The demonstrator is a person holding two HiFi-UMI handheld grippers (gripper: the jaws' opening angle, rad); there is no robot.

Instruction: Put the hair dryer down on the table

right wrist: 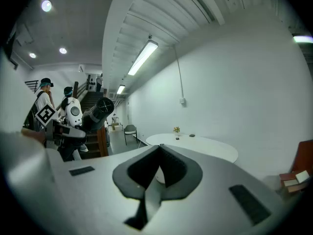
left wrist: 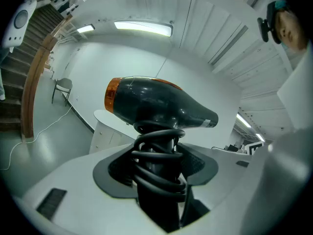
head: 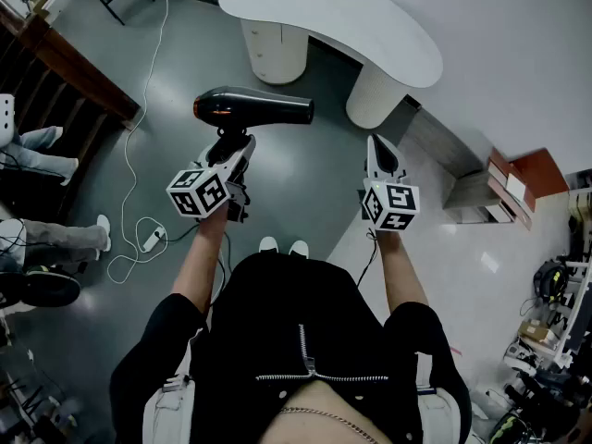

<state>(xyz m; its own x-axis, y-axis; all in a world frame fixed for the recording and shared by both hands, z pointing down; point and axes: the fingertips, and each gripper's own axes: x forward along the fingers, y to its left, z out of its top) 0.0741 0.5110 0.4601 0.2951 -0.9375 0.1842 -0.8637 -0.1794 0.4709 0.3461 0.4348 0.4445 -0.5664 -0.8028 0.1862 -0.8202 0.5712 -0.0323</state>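
Hair dryer sits barrel-up in the left hand-held gripper, clamped by its handle, likely for carrying to the white surface; the right hand-held gripper is closed and empty.

Hair dryer: glossy black plastic, orange rear trim. Table: smooth matt white, prob. laminate. Floor: slightly glossy.

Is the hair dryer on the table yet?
No, the hair dryer is up in the air, its handle clamped in the left gripper, over the floor short of the white table.
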